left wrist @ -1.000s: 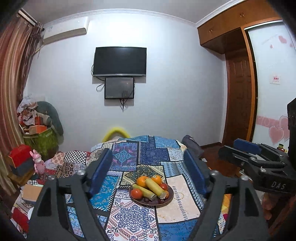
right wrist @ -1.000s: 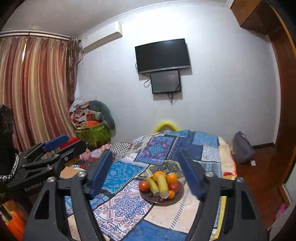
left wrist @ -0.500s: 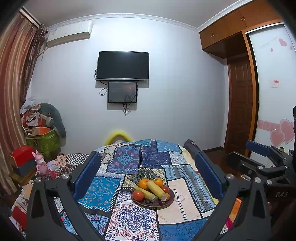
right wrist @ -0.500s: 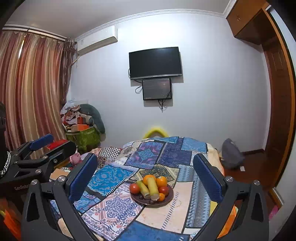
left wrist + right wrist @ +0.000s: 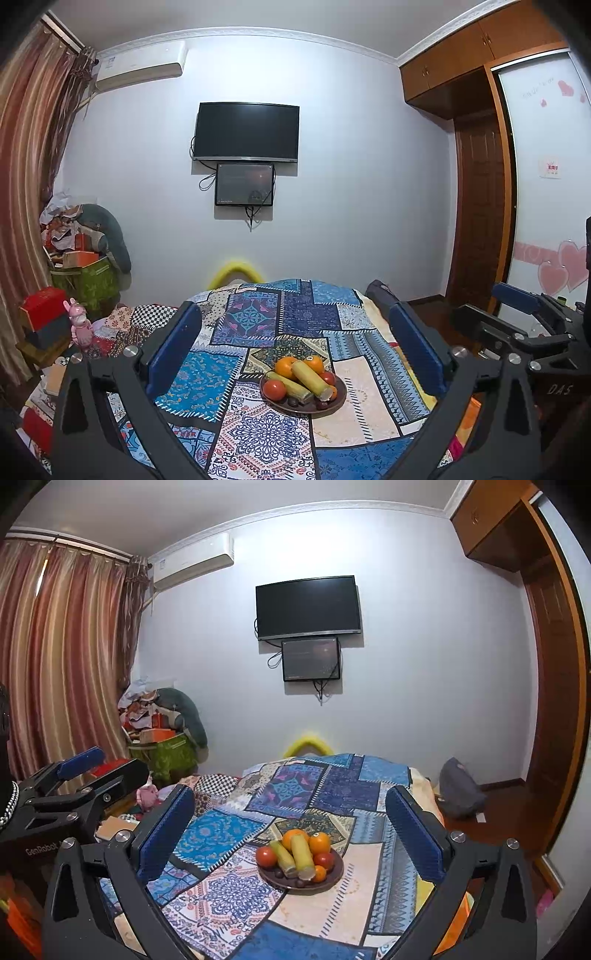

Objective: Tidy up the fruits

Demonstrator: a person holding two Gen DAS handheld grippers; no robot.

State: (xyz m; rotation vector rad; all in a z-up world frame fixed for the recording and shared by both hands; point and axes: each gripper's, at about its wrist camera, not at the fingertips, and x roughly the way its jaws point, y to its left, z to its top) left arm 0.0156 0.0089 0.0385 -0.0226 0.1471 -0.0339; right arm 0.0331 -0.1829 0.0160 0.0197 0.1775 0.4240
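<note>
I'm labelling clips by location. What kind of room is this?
Probably a home bedroom: a patchwork quilt covering what looks like a bed, a wall-mounted TV, and a built-in wardrobe.

Both wrist cameras look from above across the same fruit plate (image 5: 334, 400)
</note>
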